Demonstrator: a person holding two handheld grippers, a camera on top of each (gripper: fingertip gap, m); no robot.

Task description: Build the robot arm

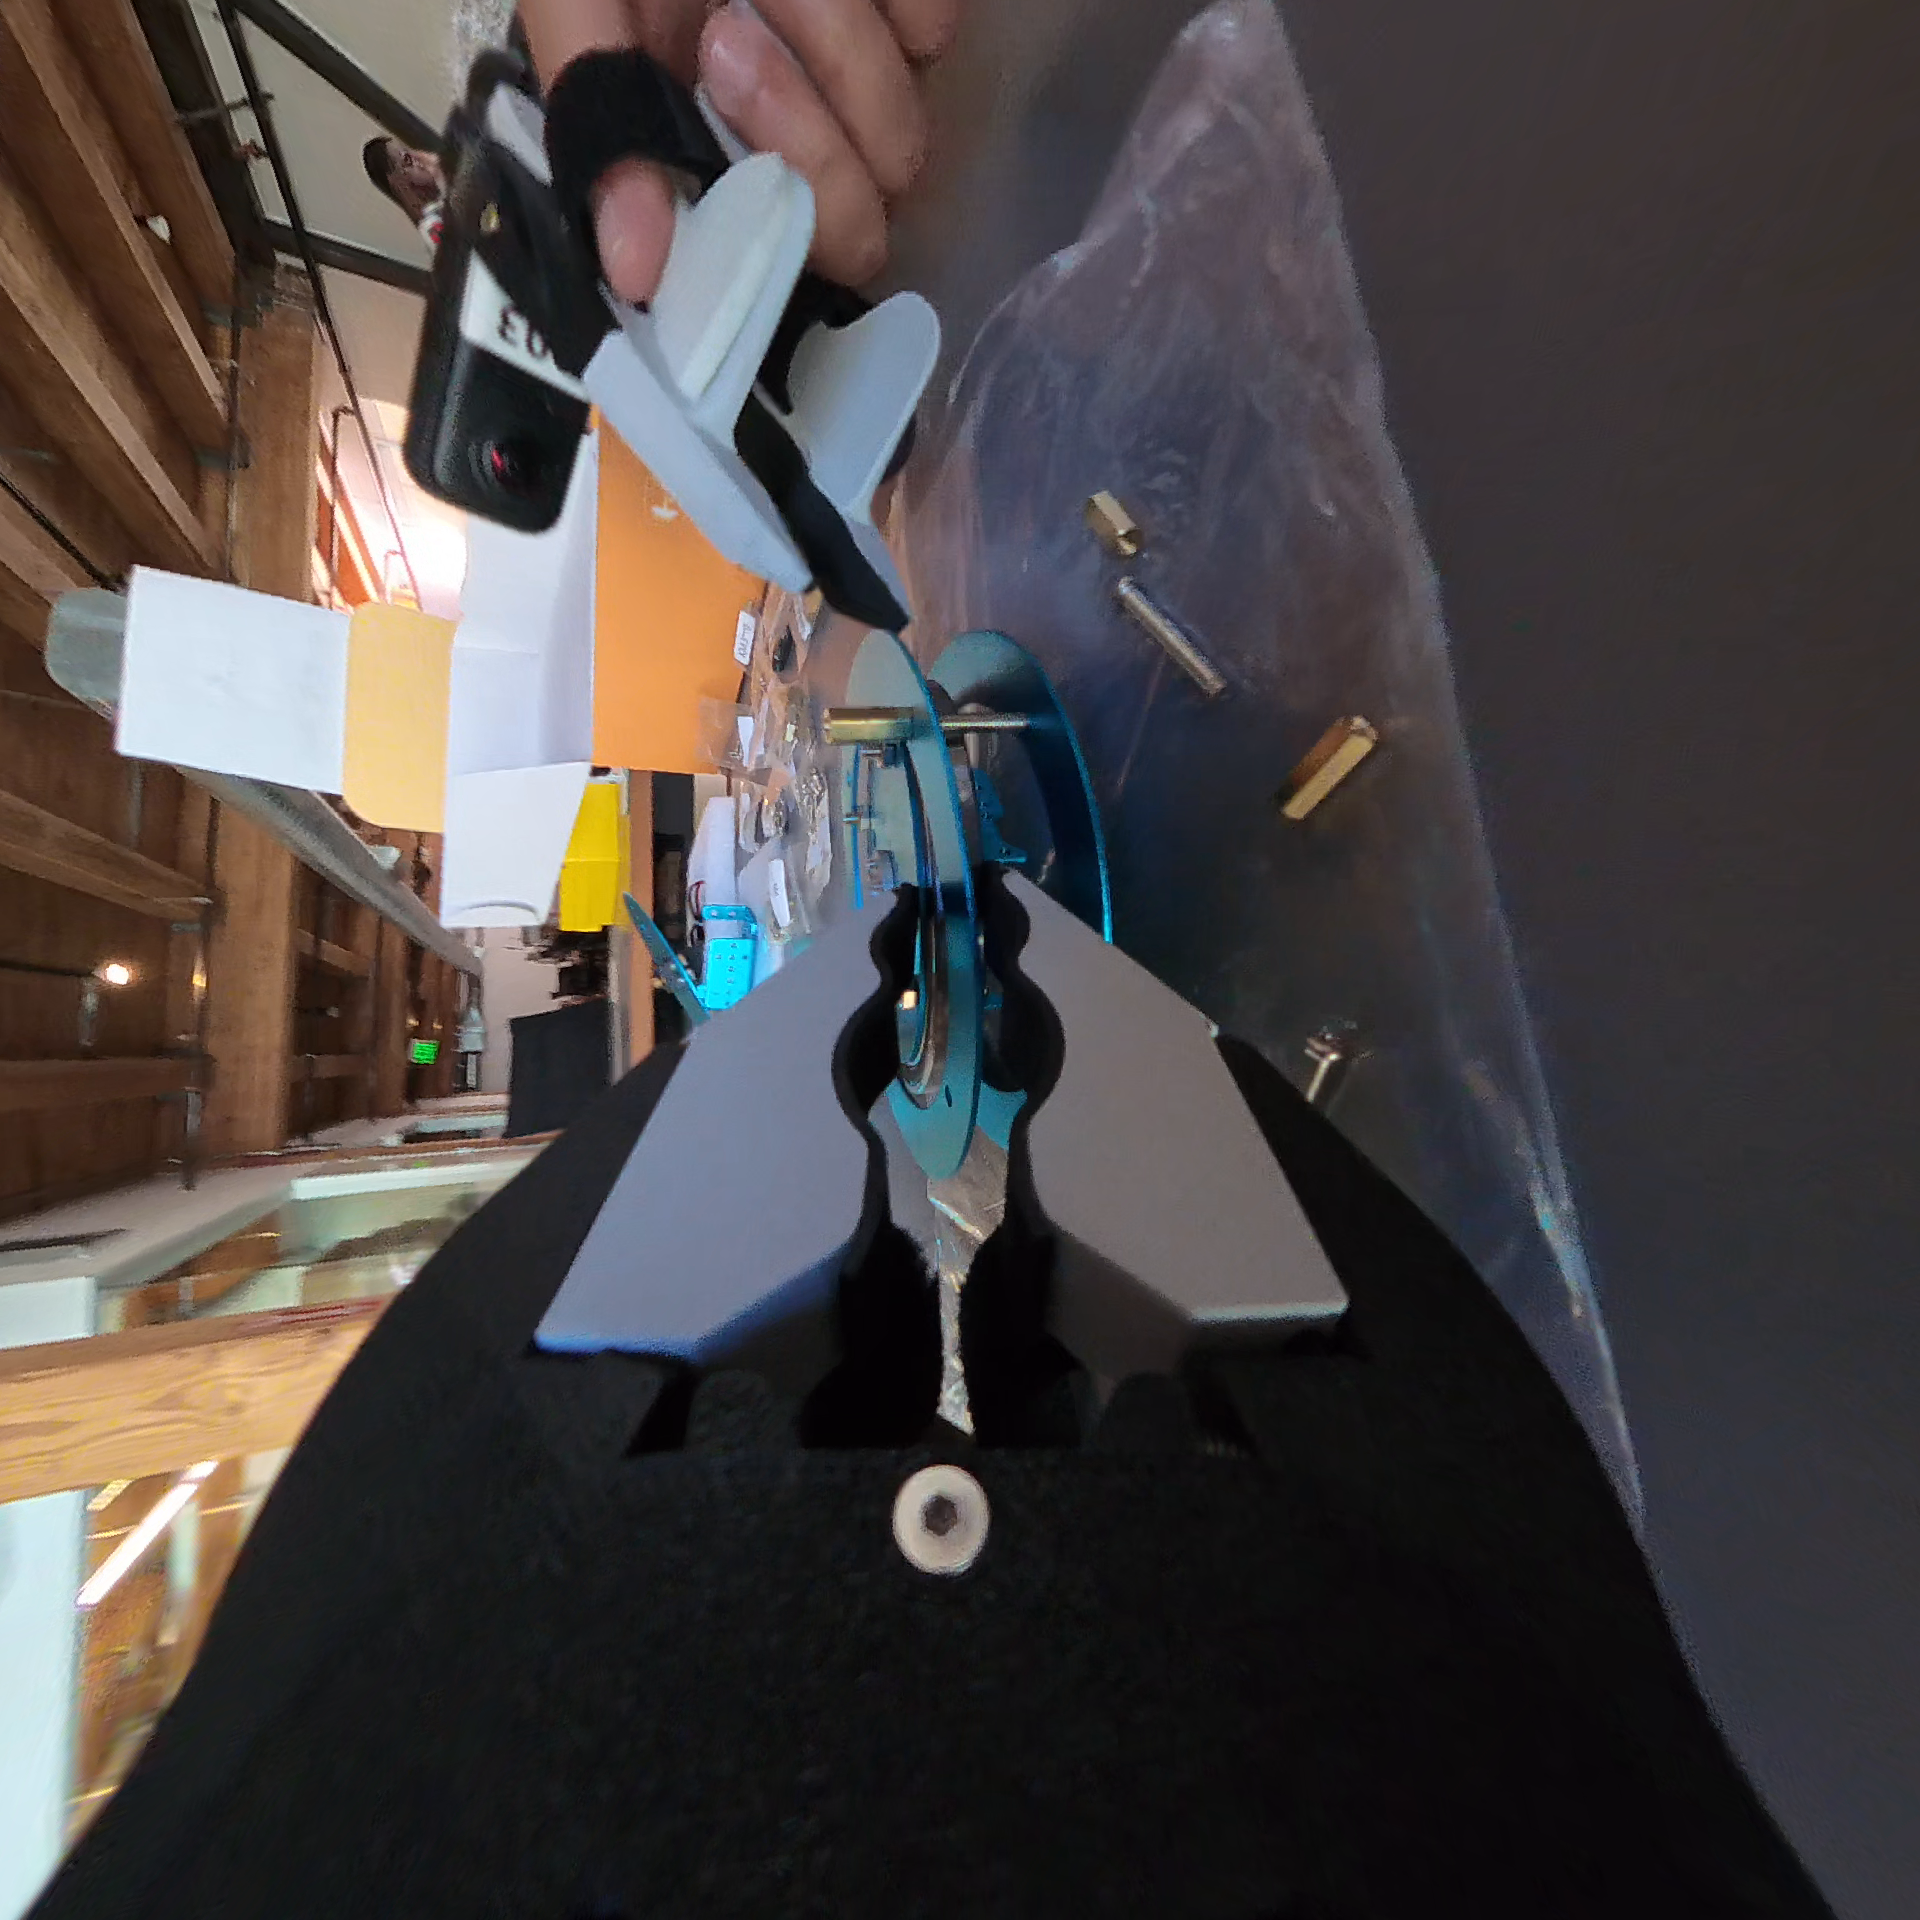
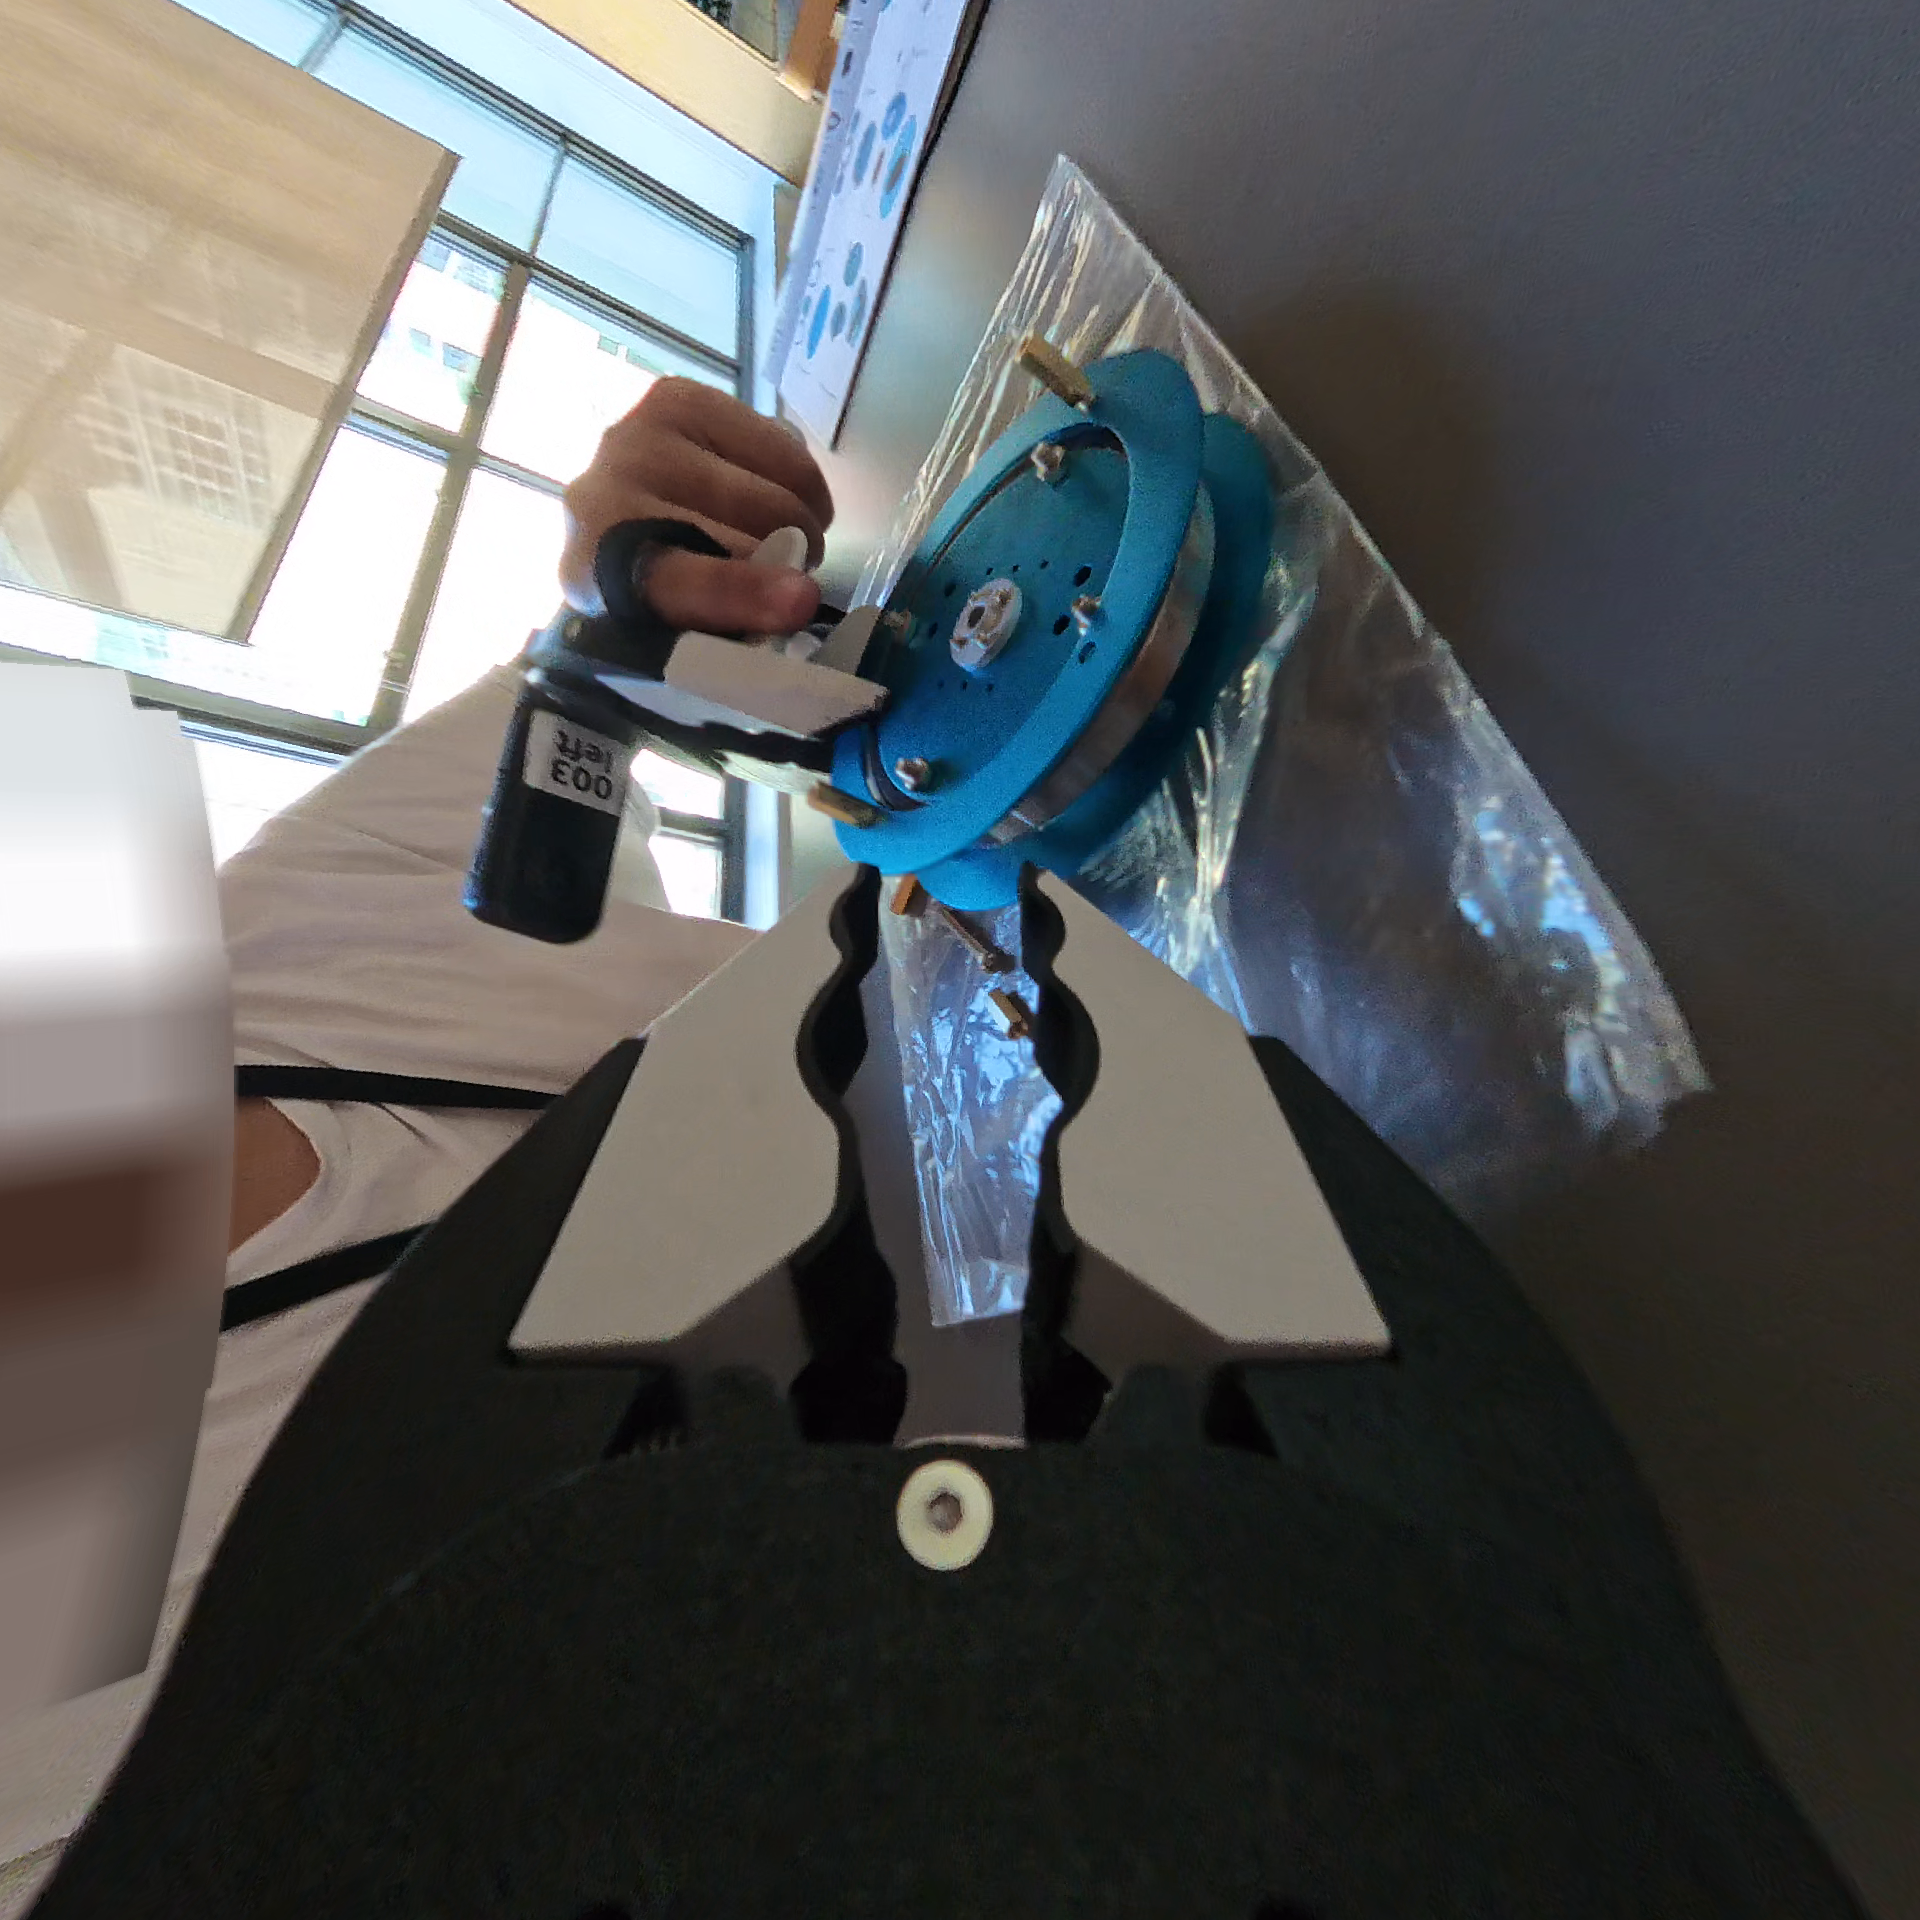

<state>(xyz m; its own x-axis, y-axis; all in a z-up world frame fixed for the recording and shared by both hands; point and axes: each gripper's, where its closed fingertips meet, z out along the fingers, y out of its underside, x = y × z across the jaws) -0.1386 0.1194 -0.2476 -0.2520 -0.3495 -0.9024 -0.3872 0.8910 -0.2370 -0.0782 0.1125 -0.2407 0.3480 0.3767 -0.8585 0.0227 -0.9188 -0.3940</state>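
Observation:
A blue round two-plate assembly with brass standoffs stands on edge on a clear plastic bag on the dark table. My left gripper is shut on the assembly's rim. It also shows in the right wrist view, clamped on the left edge of the assembly. My right gripper is partly open, its tips at the assembly's lower rim beside a brass standoff. In the left wrist view the right gripper sits just above the rim.
Loose brass standoffs and a steel screw lie on the bag. An open white and orange box, a yellow box and small parts bags sit beyond. A printed sheet lies at the table's far end.

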